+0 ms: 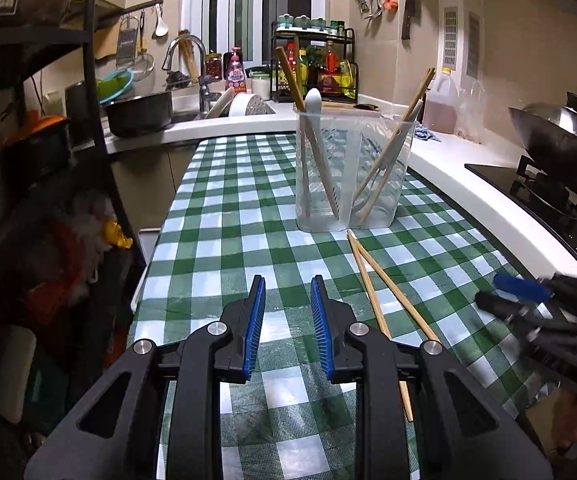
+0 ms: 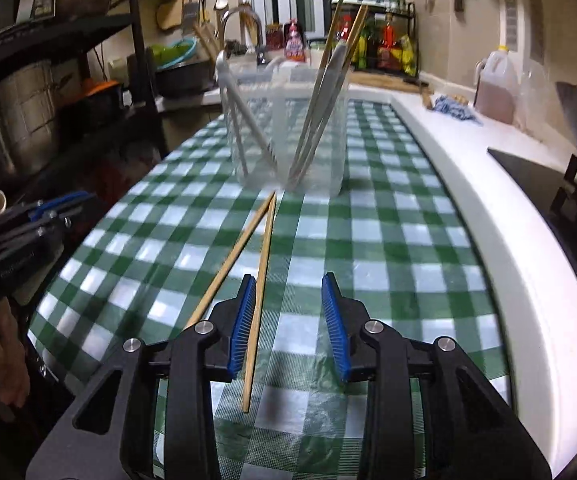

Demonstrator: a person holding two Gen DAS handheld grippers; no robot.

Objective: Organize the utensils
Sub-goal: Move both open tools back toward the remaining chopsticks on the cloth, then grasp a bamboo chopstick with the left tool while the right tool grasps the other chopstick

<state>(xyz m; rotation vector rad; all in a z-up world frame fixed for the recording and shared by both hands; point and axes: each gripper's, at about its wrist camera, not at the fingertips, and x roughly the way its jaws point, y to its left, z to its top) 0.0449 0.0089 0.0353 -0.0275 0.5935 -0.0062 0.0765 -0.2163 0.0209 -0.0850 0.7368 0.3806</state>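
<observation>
Chopsticks (image 2: 262, 256): two loose wooden ones lie on the table's (image 2: 388, 240) green-checked cloth in a narrow V, their far tips meeting just in front of the clear holder.
Holder (image 1: 352, 176): a see-through plastic container with a divider, upright on the cloth; it holds more chopsticks and pale utensils leaning left and right (what the pale ones are I cannot tell through the plastic).
Right gripper (image 2: 288, 326): low over the near end of the V, jaws partly open; one chopstick runs between them, close along the left pad, and whether it touches that pad is hard to say. The other pad stands clear of it.
Left gripper (image 1: 287, 326): jaws narrow but apart, only cloth between them; the chopsticks lie just to its right.
Hidden: in the left wrist view this gripper's right finger covers the middle of one chopstick.
Blur: each gripper shows in the other's view only as a dark smear at the frame edge, with part of a hand below it.
</observation>
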